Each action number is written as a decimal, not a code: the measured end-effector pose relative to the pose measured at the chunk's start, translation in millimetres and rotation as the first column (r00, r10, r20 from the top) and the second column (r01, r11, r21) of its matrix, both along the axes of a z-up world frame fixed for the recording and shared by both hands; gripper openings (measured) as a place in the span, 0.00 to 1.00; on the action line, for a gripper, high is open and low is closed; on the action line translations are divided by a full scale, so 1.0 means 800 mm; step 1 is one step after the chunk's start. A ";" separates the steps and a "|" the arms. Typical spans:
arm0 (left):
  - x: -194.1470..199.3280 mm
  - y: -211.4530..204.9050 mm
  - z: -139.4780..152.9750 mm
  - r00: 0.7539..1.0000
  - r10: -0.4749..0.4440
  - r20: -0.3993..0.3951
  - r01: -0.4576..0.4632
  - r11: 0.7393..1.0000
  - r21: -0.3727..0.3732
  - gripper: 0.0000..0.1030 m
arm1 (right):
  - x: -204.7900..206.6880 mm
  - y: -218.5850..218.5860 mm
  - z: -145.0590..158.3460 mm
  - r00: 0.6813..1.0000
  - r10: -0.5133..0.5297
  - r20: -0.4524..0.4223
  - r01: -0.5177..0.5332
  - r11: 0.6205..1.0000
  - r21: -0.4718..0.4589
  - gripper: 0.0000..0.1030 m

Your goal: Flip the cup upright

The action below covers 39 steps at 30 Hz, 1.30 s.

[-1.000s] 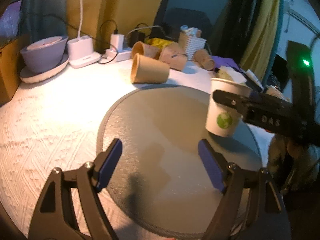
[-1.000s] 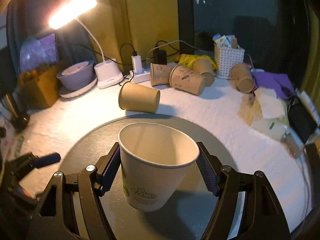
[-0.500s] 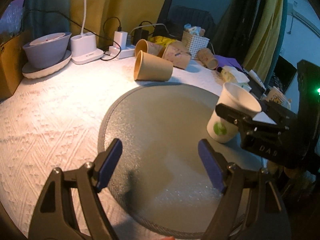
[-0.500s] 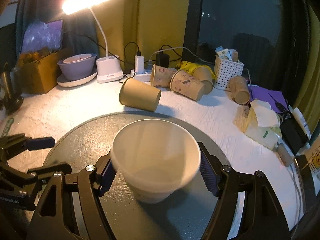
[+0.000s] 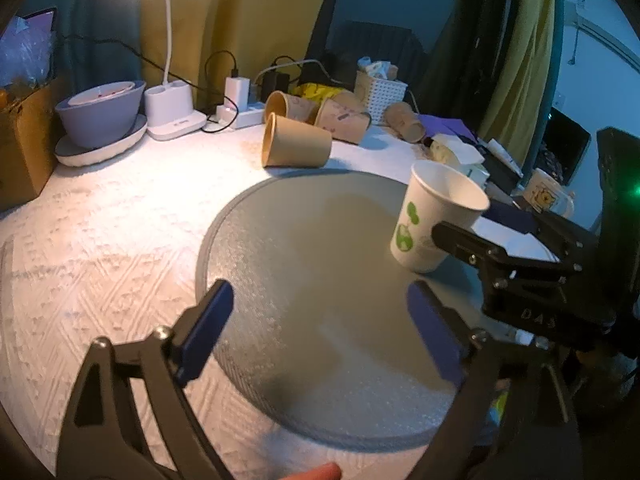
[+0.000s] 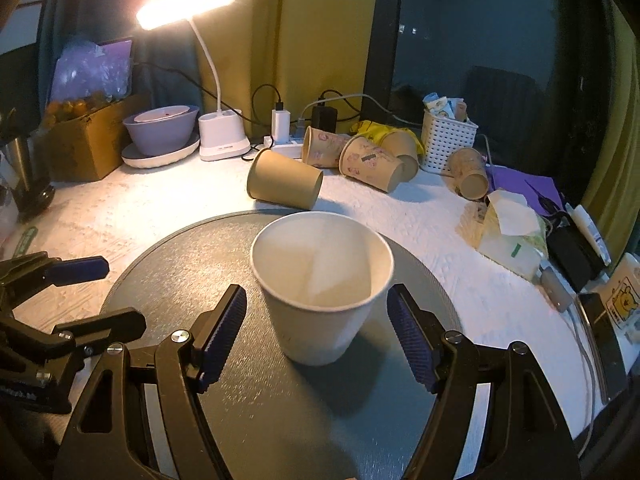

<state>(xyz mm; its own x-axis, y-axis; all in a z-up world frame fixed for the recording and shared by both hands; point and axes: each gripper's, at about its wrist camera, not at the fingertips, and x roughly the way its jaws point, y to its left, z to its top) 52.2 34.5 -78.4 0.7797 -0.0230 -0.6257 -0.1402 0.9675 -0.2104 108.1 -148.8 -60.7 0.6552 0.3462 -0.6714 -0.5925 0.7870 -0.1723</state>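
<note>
In the left wrist view, the left gripper is being held low over the grey round mat, its 2 blue-padded fingers spread wide with nothing between them. The white paper cup is being seen standing upright near the mat's right edge, mouth up, green print on its side. One black finger of the right gripper is being shown just beside the cup's lower wall; whether it is touching cannot be told. A brown cup is lying on its side beyond the mat, on the white textured cloth.

In the right wrist view, the right gripper is being held with its fingers apart, a gap showing on each side of the white paper cup, which is standing upright on the mat between them. The left gripper is being seen at the left edge, spread open. A lit desk lamp and 1 white basket are standing at the back.
</note>
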 end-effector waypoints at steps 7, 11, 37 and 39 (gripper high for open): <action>-0.018 -0.015 0.012 1.000 -0.006 0.027 0.005 1.000 0.021 0.87 | -0.022 -0.014 0.011 1.000 -0.013 0.008 0.013 1.000 0.010 0.77; -0.031 -0.023 0.022 0.999 -0.006 0.054 0.004 0.999 0.043 0.87 | -0.038 -0.021 0.018 1.000 -0.020 0.011 0.020 1.000 0.017 0.77; -0.117 -0.080 0.133 0.945 -0.054 0.324 -0.010 0.981 0.193 0.87 | -0.126 -0.063 0.126 0.991 -0.046 0.129 0.026 0.988 0.151 0.77; -0.122 -0.083 0.140 0.940 -0.061 0.336 -0.009 0.980 0.200 0.87 | -0.130 -0.065 0.132 0.989 -0.046 0.137 0.023 0.986 0.165 0.77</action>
<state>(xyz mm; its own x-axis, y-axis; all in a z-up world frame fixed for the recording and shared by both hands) -45.3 -31.7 33.4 0.9466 0.0499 -0.3185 -0.0683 0.9966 -0.0468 4.1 -201.2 45.3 0.7524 0.4185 -0.5087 -0.5432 0.8310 -0.1197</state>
